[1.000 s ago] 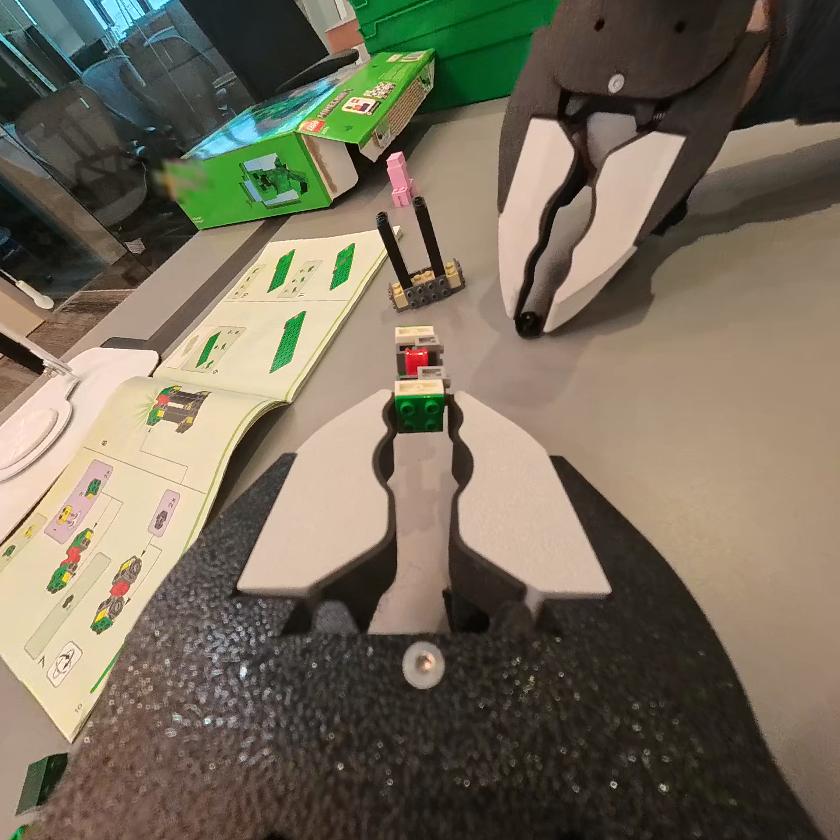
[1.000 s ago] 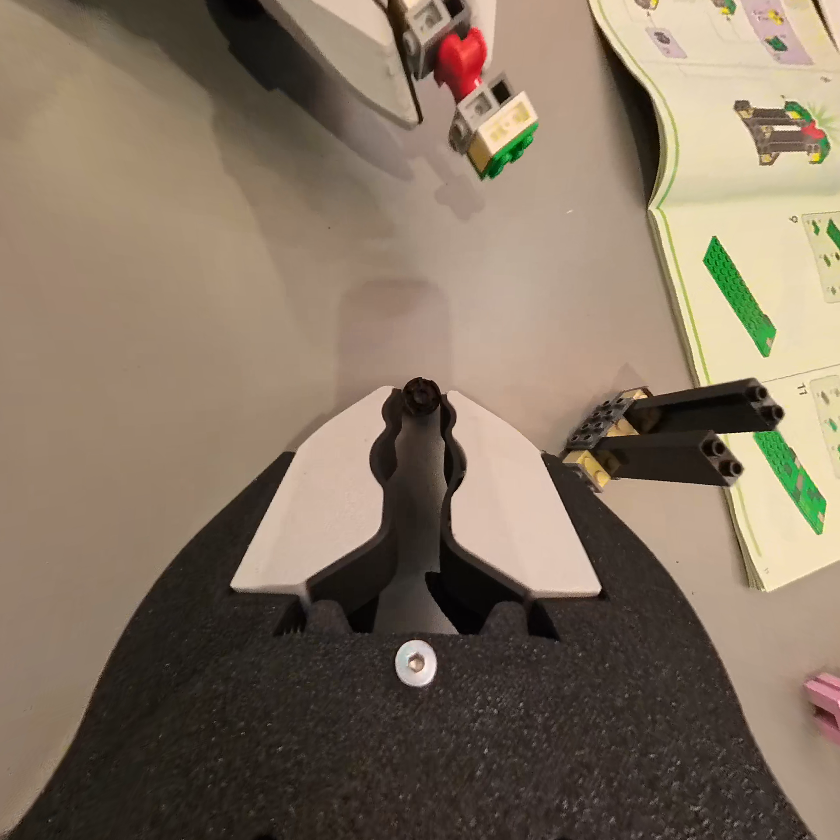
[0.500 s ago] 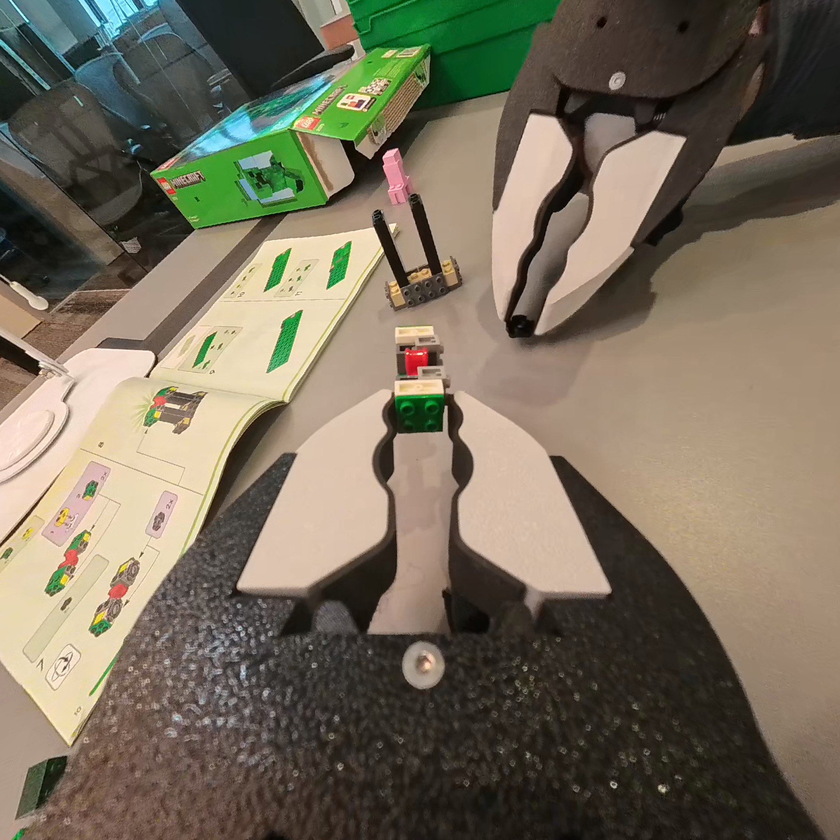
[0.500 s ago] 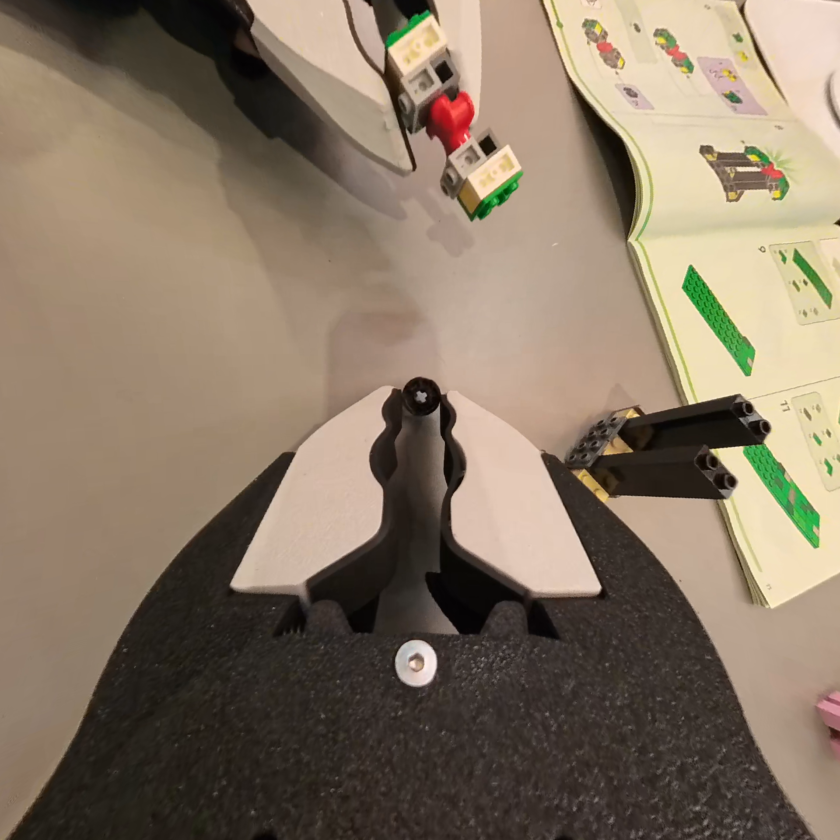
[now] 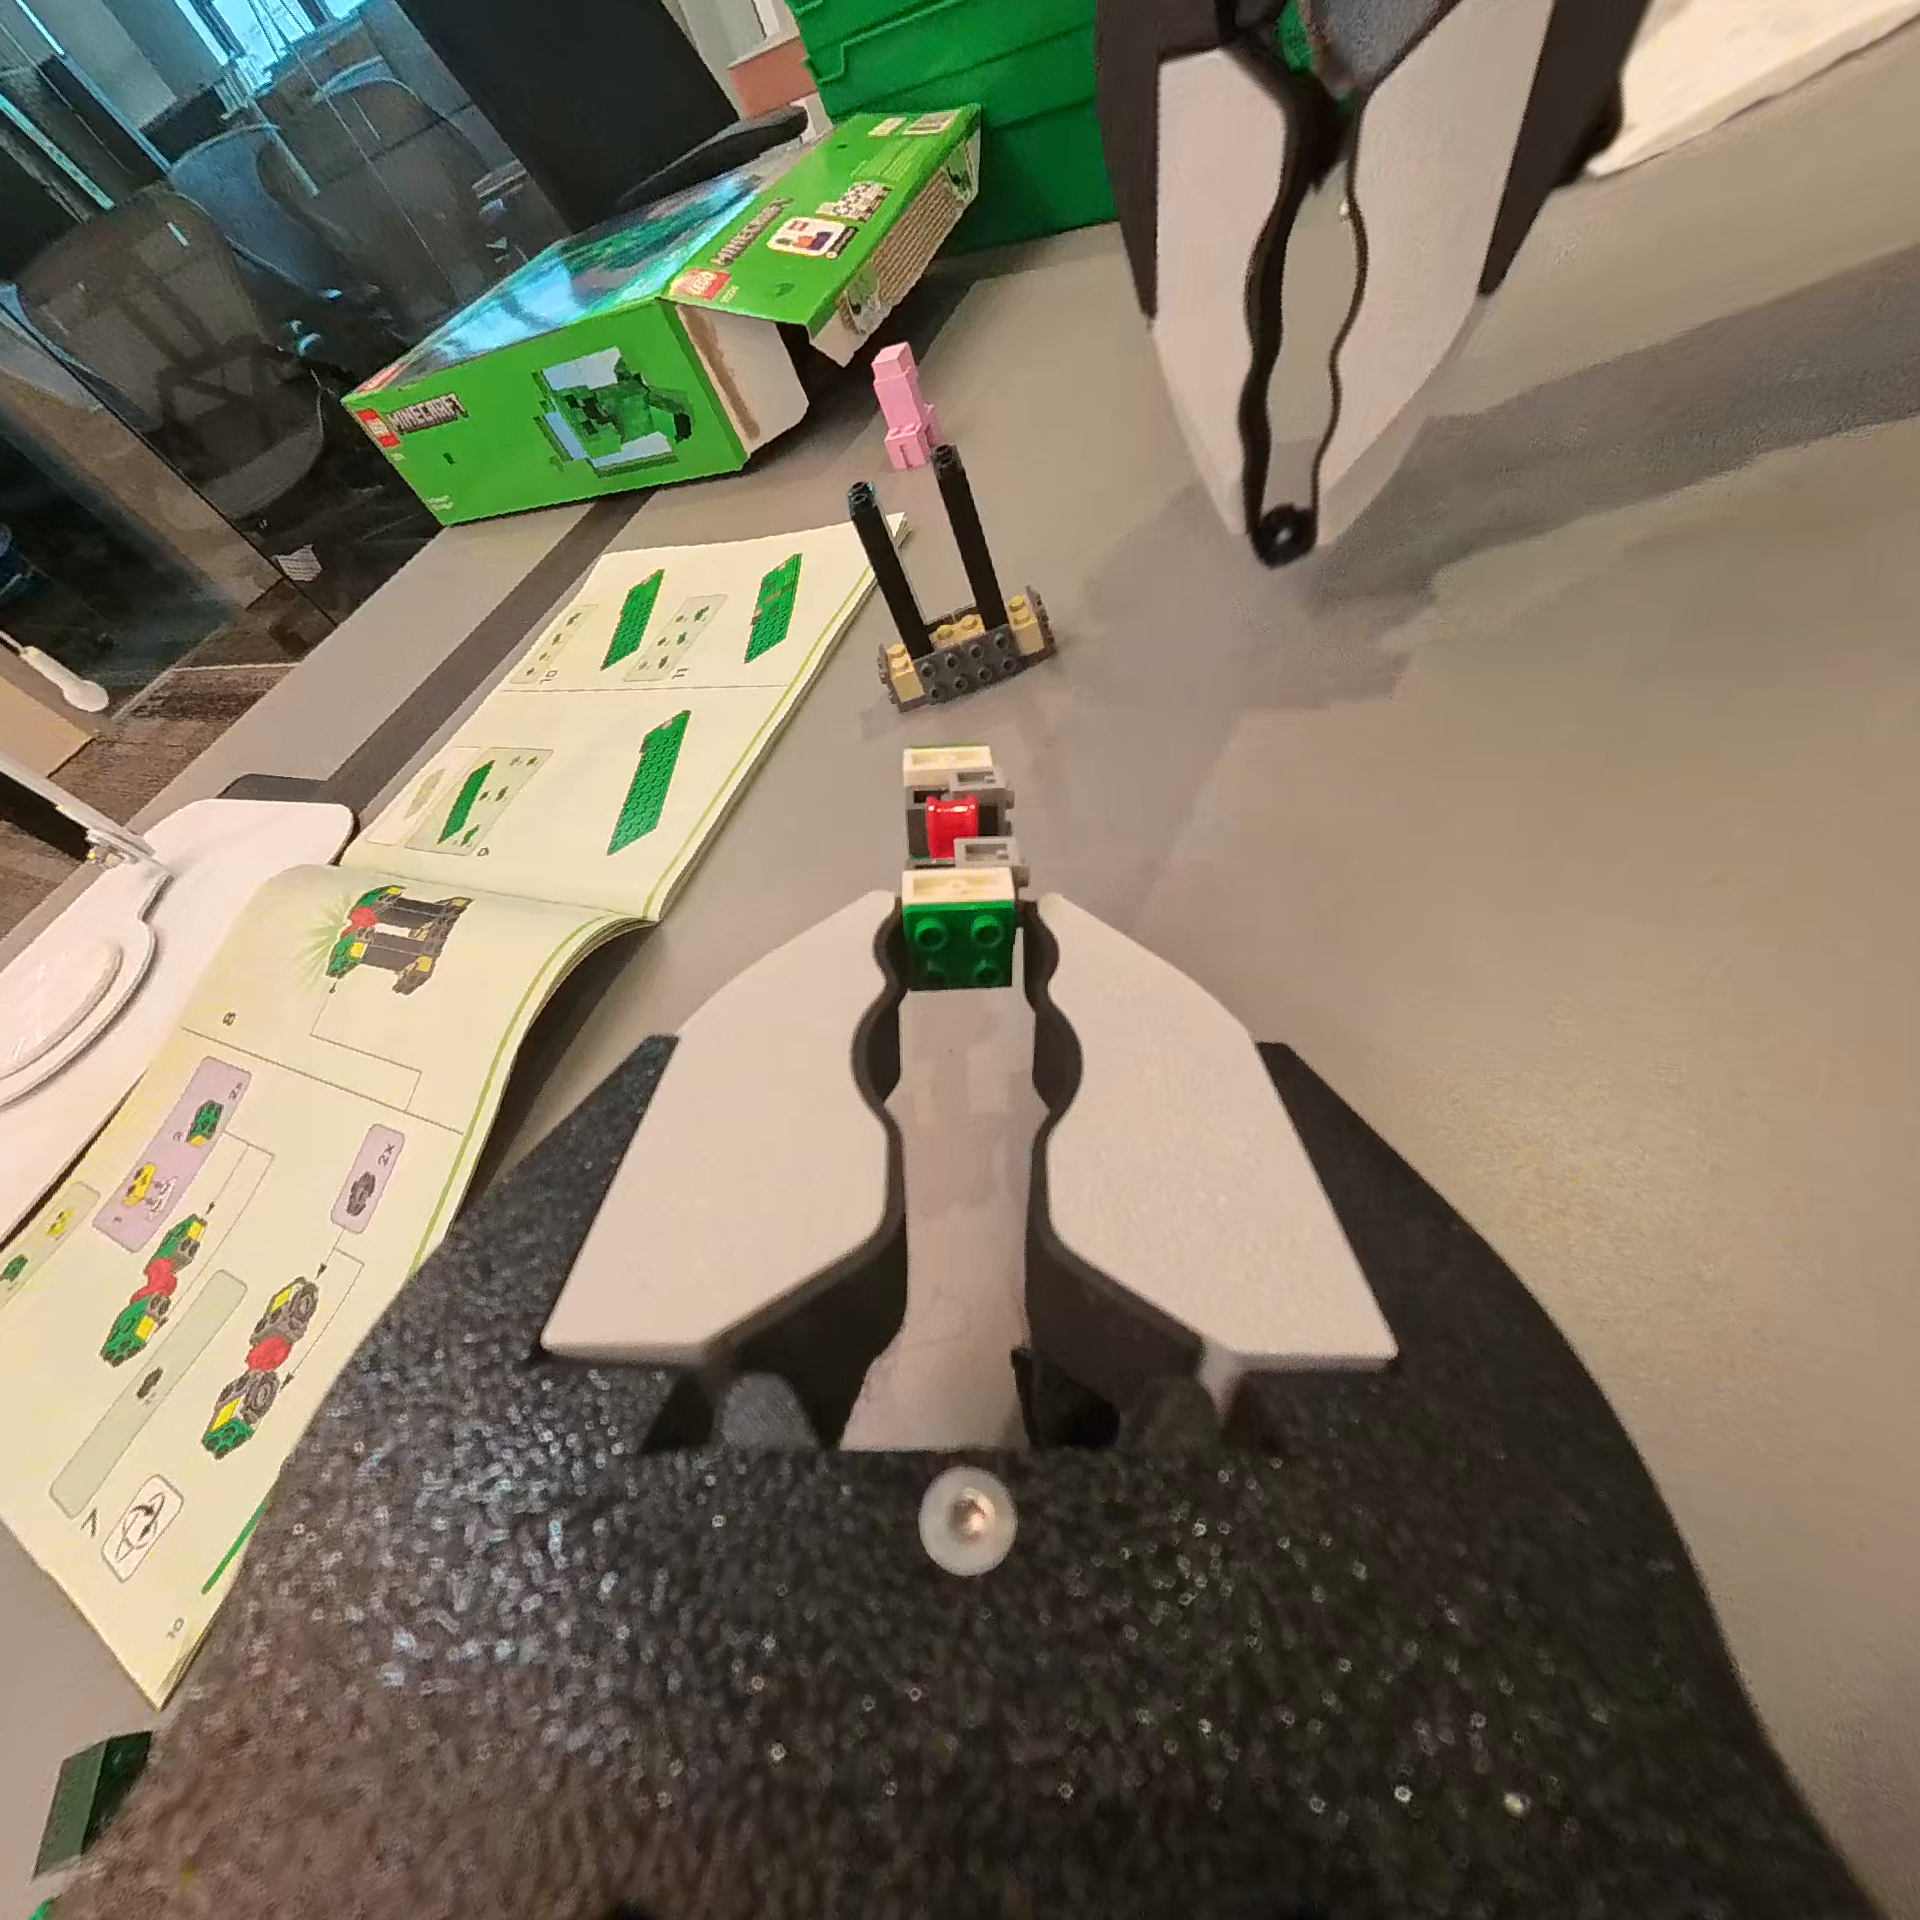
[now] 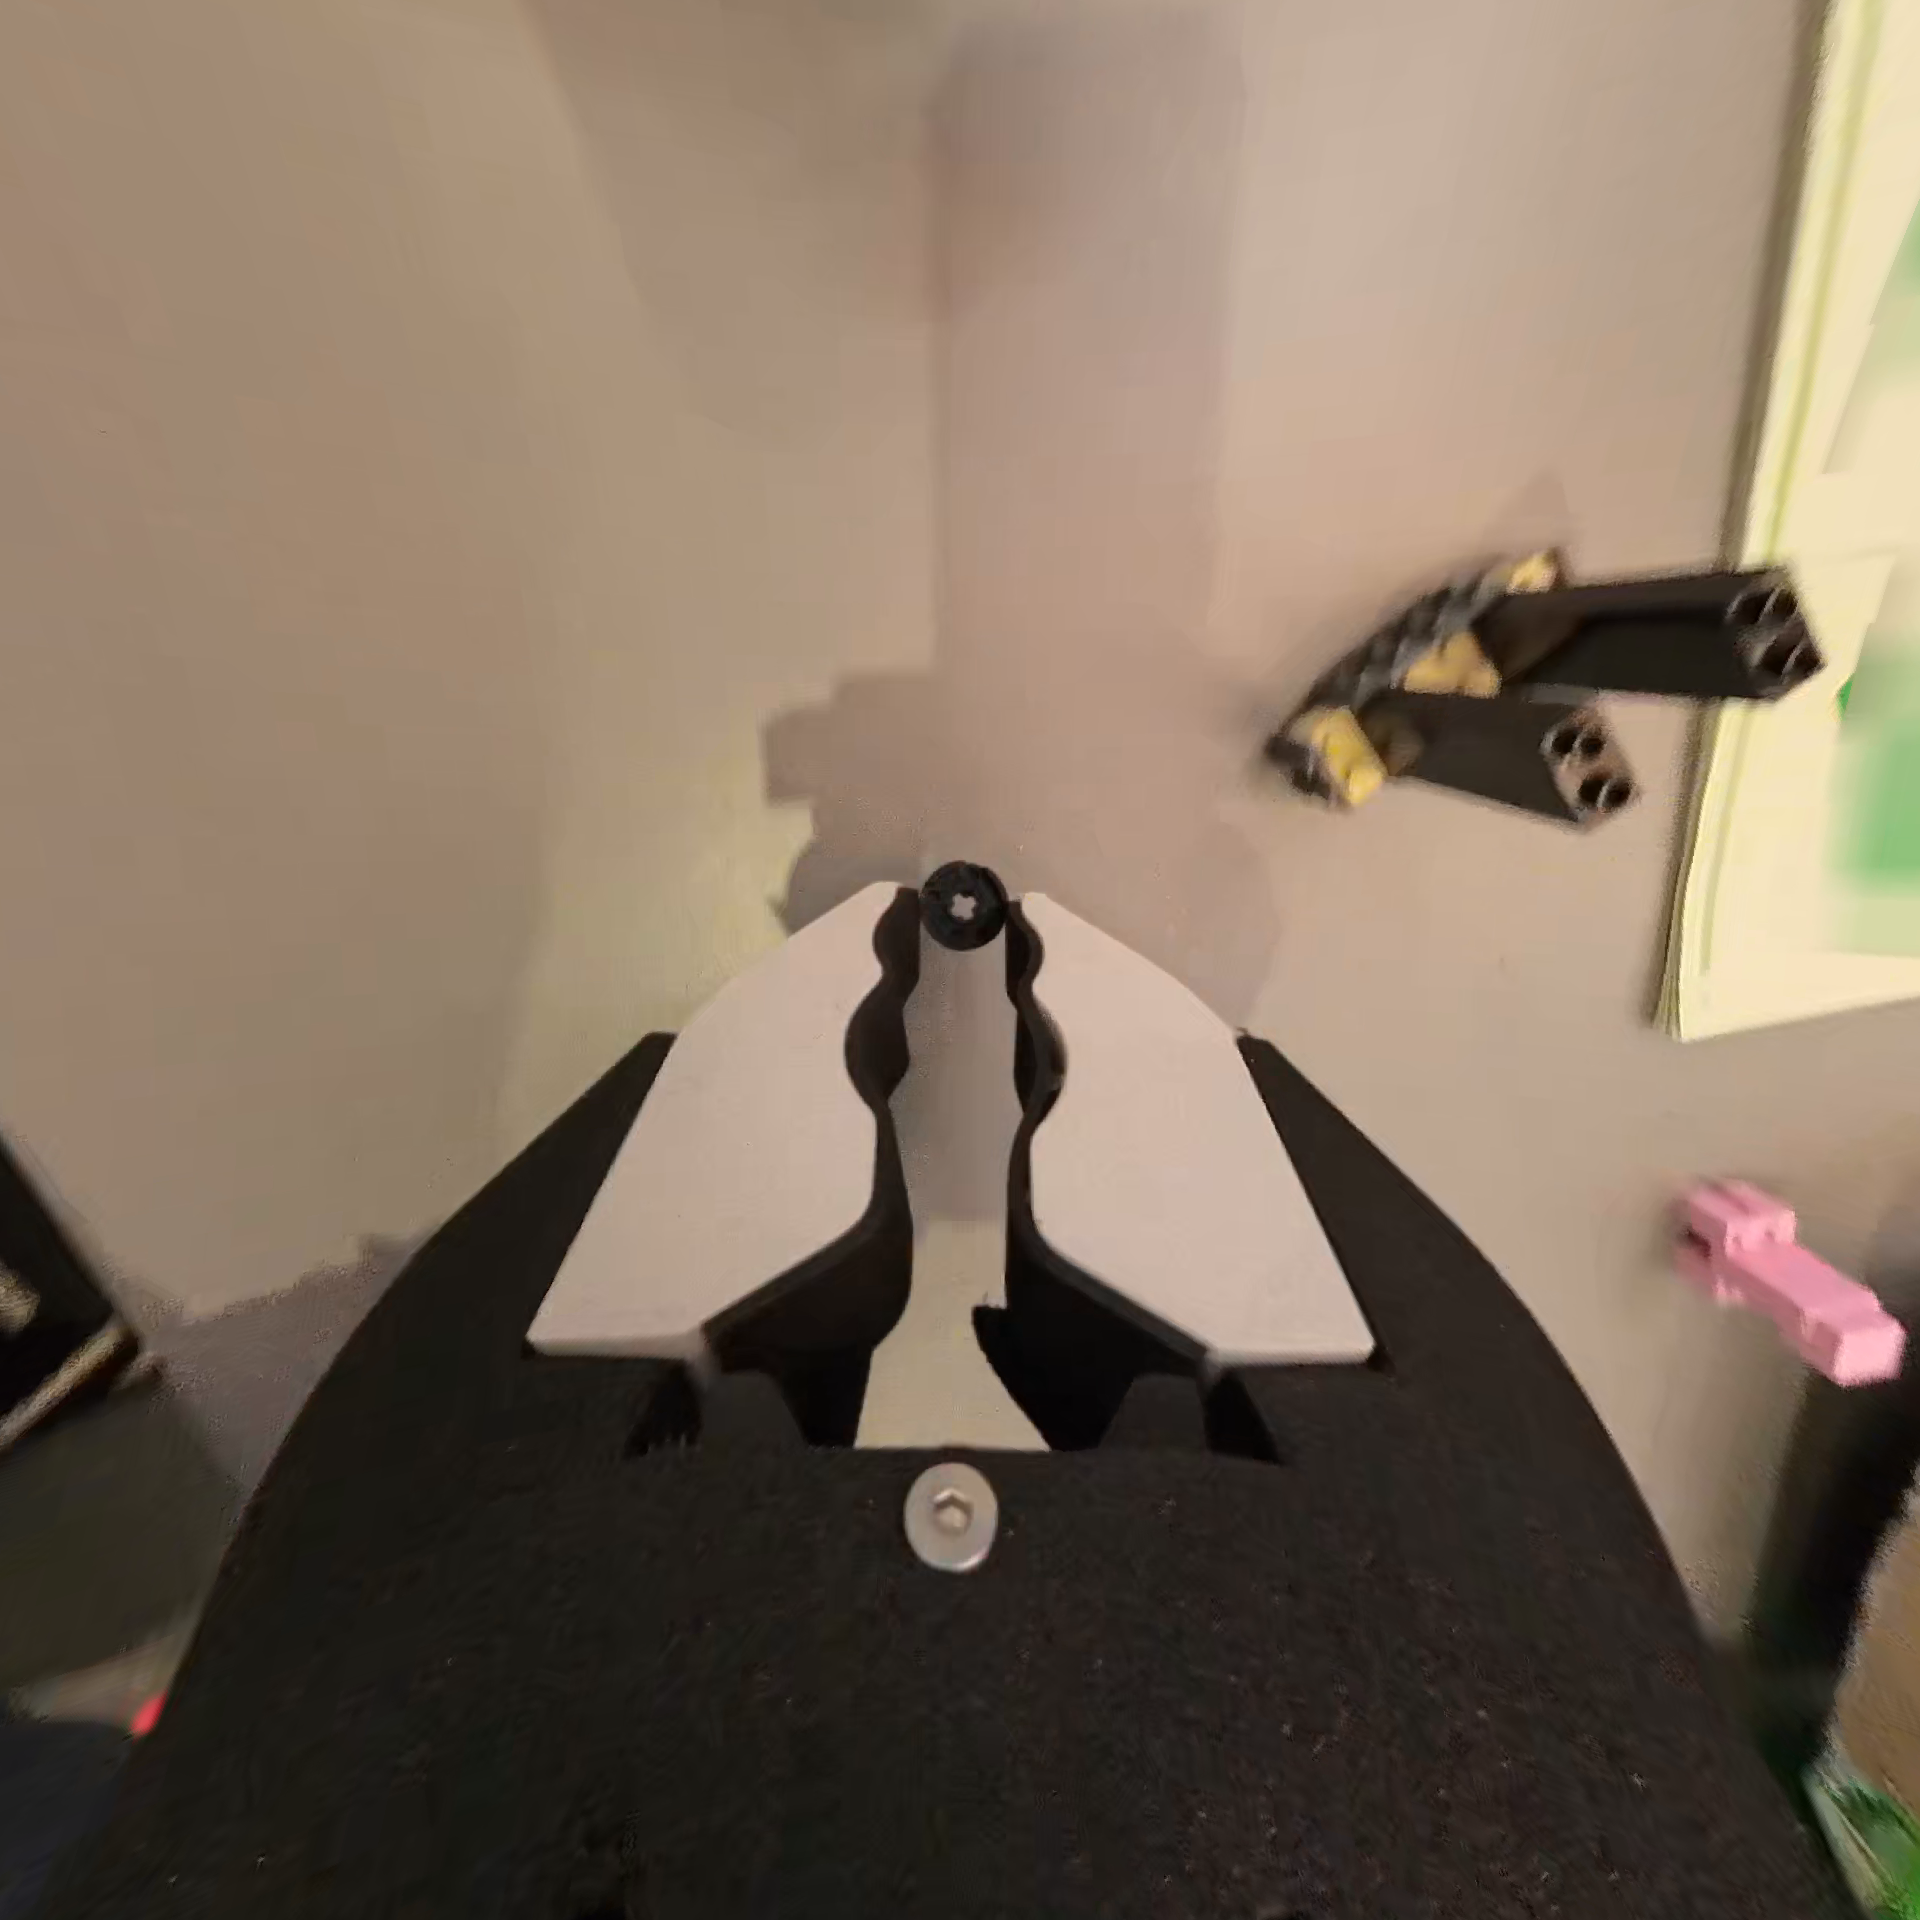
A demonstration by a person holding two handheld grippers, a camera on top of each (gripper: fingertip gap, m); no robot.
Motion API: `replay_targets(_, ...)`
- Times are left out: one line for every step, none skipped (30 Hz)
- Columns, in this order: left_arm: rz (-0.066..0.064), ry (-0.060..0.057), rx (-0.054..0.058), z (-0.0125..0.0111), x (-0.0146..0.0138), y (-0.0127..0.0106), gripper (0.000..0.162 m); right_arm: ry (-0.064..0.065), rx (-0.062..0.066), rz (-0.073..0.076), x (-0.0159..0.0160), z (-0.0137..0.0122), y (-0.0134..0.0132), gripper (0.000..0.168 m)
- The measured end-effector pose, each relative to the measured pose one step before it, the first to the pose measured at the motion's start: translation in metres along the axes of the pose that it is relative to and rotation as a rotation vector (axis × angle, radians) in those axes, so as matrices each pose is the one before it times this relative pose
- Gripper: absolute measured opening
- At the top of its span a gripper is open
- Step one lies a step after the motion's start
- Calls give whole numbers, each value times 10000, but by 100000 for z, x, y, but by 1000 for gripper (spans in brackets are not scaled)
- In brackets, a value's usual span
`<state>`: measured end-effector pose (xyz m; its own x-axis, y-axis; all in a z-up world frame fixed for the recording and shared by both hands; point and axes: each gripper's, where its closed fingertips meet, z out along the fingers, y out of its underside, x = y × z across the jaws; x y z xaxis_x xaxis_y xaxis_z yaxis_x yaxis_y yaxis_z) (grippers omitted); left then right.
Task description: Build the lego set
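My left gripper (image 5: pixel 959 935) is shut on a small lego assembly (image 5: pixel 957 862) of green, white and grey bricks with a red piece in the middle, held above the grey table. My right gripper (image 6: pixel 963 914) is shut on a small black round piece (image 6: pixel 963 918); it shows in the left wrist view (image 5: pixel 1284 535) pointing down, farther back and right of the assembly. A dark grey and tan base with two black pillars (image 5: pixel 961 613) stands on the table, also in the right wrist view (image 6: pixel 1538 691), right of my right gripper.
An open instruction booklet (image 5: pixel 436 935) lies left, its edge in the right wrist view (image 6: pixel 1808 727). A green set box (image 5: pixel 644 343) lies behind it. A pink lego figure (image 5: pixel 902 421) stands past the pillars, also in the right wrist view (image 6: pixel 1787 1288). A white object (image 5: pixel 83 935) sits far left. The tips of one gripper are about 15 cm away from the tips of the other.
My right gripper with the black piece has pulled back and away from the left gripper, which has left its view. The left gripper holds the assembly as before.
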<state>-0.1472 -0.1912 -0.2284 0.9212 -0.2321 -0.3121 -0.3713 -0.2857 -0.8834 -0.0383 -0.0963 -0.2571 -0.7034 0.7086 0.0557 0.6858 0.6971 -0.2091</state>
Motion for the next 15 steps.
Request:
replay_targets(-6,6,17,-20,6,-19,20,-143,-874,-121,140,-322,1204,15)
replay_targets(-9,5,18,-20,8,-20,20,-166,-896,-97,117,-182,1264,15)
replay_targets(-8,8,16,-12,9,-20,20,-140,-853,-69,118,-53,1213,15)
replay_targets(0,7,12,-23,12,-16,20,-176,-796,-66,33,90,1115,15)
replay_targets(4,5,5,-6,7,-4,20,-187,-750,-37,-49,182,1023,15)
replay_targets(3,3,-2,4,13,7,20,-262,-707,-13,-197,263,894,15)
replay_targets(5,3,-5,-2,9,3,20,-262,-626,-15,-225,331,724,15)
replay_targets(9,4,-4,12,17,4,20,-238,-548,-4,-175,358,563,15)
replay_targets(11,6,-3,3,21,6,20,-168,-510,15,-61,362,443,15)
replay_targets(9,8,-3,-10,15,3,20,-51,-456,16,86,320,347,15)
replay_targets(9,7,-2,5,25,3,20,-63,-441,26,37,263,337,15)
replay_targets(9,6,1,-7,13,-2,20,-101,-420,60,-18,172,323,15)
replay_targets(7,5,2,4,19,-10,20,-28,-370,83,74,73,271,15)
replay_targets(4,1,1,-9,1,2,20,56,-266,63,149,-24,158,16)
replay_targets(1,0,-1,4,11,7,20,40,-189,-7,78,-82,69,16)
